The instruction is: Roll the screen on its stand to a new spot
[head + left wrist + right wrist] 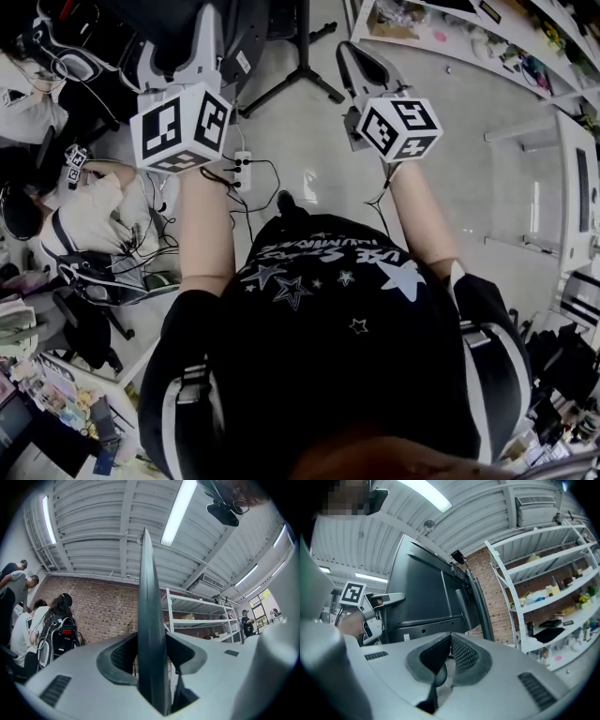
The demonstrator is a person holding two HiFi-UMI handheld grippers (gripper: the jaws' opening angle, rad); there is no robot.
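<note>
The screen (246,23) is a big dark panel at the top of the head view, on a black stand with splayed legs (302,80). My left gripper (187,52) reaches up to the panel. In the left gripper view the screen's thin edge (151,620) stands upright between the pads, and my left gripper (151,658) is shut on it. My right gripper (358,58) hovers to the right of the stand, apart from the panel. In the right gripper view the screen's back (424,592) stands ahead, and the right gripper (450,641) has its pads together with nothing between them.
A seated person in a white shirt (89,211) is close on the left, beside bags. A power strip with cables (242,169) lies on the floor ahead of my feet. A white table (574,187) stands at the right. White shelving (543,597) lines the brick wall.
</note>
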